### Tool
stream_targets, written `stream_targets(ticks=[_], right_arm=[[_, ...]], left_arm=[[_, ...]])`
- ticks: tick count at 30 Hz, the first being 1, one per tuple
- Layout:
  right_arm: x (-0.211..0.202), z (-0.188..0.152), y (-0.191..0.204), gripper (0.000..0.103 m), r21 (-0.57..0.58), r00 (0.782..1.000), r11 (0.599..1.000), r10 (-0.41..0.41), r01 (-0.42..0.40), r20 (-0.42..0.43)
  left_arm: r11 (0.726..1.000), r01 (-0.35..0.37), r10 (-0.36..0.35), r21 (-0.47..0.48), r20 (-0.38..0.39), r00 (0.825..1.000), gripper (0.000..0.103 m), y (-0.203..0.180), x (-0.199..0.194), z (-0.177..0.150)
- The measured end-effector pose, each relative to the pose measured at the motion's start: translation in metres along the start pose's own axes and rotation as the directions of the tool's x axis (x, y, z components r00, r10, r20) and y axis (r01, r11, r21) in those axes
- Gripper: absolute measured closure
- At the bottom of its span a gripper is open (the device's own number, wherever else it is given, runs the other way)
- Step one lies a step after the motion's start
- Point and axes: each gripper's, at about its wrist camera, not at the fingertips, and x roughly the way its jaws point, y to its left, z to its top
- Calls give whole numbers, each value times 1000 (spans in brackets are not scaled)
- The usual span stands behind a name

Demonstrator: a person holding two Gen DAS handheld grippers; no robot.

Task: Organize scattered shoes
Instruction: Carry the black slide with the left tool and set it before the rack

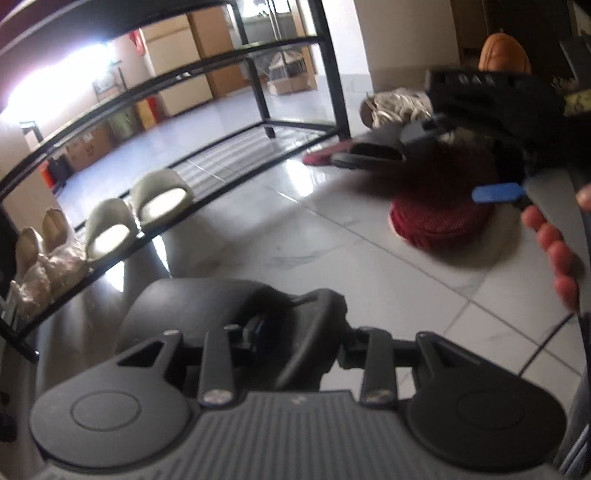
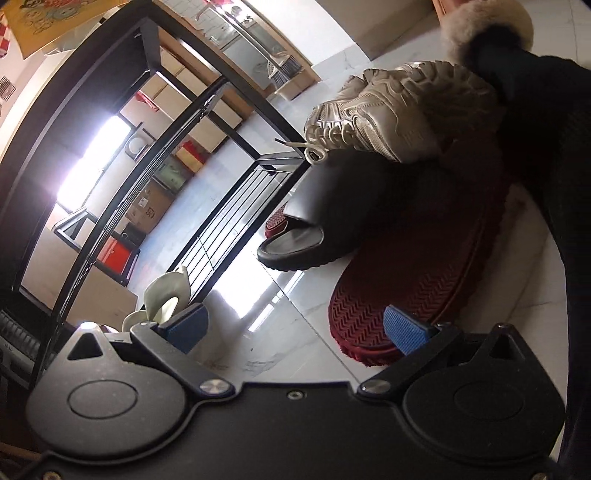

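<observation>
My left gripper (image 1: 275,332) is shut on a dark grey slide sandal (image 1: 207,310), held low over the tiled floor near the black shoe rack (image 1: 207,155). The rack's bottom shelf holds two pale green slides (image 1: 159,199) and beige heels (image 1: 40,254). My right gripper (image 2: 299,328) is open and empty, blue pads (image 2: 404,330) apart, just above the floor beside a red shoe lying sole-up (image 2: 413,273). A second dark slide (image 2: 314,221) rests on the red shoe, under a cream sneaker (image 2: 399,110). The right gripper also shows in the left wrist view (image 1: 480,162).
A brown fur-lined slipper (image 2: 487,29) lies behind the pile. Another red shoe (image 2: 277,221) peeks out by the rack's corner leg (image 1: 340,96). Cardboard boxes (image 1: 184,66) stand beyond the rack. White glossy tiles (image 1: 332,258) lie between rack and pile.
</observation>
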Motion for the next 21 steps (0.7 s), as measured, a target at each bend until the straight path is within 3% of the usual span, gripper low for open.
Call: stream_targets(ticks=[2, 5, 8, 13, 15, 21], right_arm=[[1, -1, -1, 0, 5, 1000, 1000, 3, -3, -3], [2, 1, -1, 0, 11, 1000, 1000, 4, -4, -11], [2, 1, -3, 0, 20, 1000, 1000, 2, -1, -13], [4, 4, -2, 0, 30, 1000, 1000, -7, 8, -19], [5, 3, -2, 0, 29, 1000, 1000, -8, 8, -23], [6, 3, -2, 0, 24, 1000, 1000, -13, 14, -28]], left_arm=[[999, 27, -27, -41, -8, 1000, 49, 4, -3, 1], [979, 95, -100, -181, -20, 995, 24, 15, -9, 3], [952, 134, -128, -274, 42, 991, 16, 28, -24, 5], [931, 173, -146, -321, 106, 984, 5, 40, -43, 10], [931, 168, -134, -324, 125, 983, 4, 43, -48, 12], [888, 145, -86, -436, 152, 985, 4, 65, -53, 10]])
